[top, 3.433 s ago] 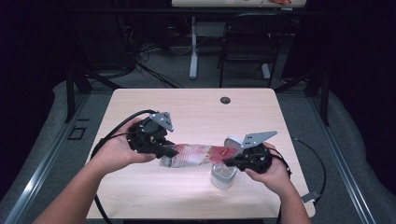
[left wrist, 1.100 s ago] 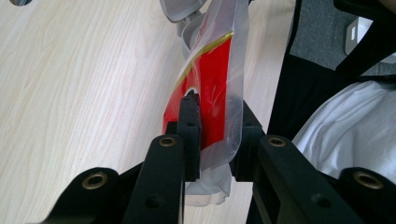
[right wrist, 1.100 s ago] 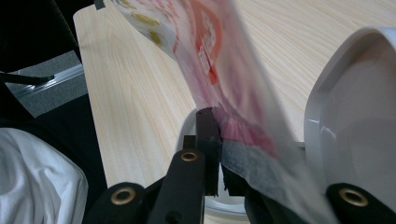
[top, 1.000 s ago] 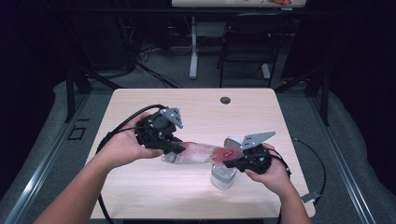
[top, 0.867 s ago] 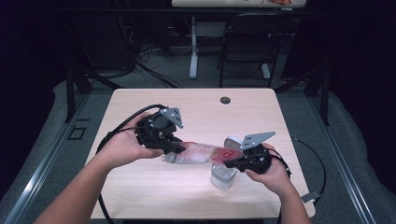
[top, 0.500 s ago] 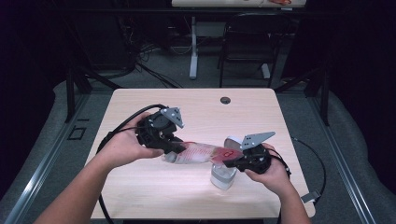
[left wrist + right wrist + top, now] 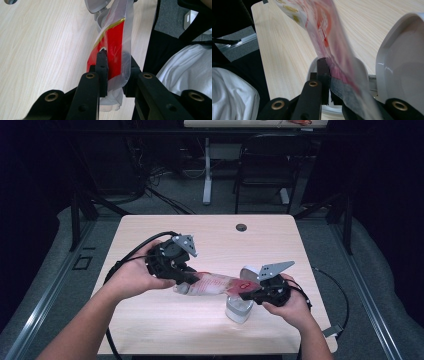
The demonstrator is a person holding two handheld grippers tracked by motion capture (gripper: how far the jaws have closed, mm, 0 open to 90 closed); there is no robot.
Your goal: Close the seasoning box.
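A clear plastic pouch (image 7: pixel 215 284) with red print is stretched between my two grippers above the wooden table (image 7: pixel 210 240). My left gripper (image 7: pixel 187 279) is shut on one end; in the left gripper view its jaws (image 7: pixel 115 72) pinch the red part of the pouch (image 7: pixel 115 42). My right gripper (image 7: pixel 245 292) is shut on the other end, and its jaws have just been closing tighter on it. That end hangs over a small white container (image 7: pixel 239 309) with its hinged lid (image 7: pixel 248 271) standing open. In the right gripper view the pouch (image 7: pixel 324 22) runs down into the jaws (image 7: pixel 329 75) beside the lid (image 7: pixel 402 62).
A round black grommet (image 7: pixel 241 227) sits near the table's far edge. Black cables (image 7: pixel 125 262) trail from the left gripper across the table's left side. A chair (image 7: pixel 265 165) and a desk leg (image 7: pixel 207 170) stand on the floor beyond the table.
Since the oldest frame the left gripper has shifted slightly up and to the right with its end of the pouch. Over the last second nothing visibly moves.
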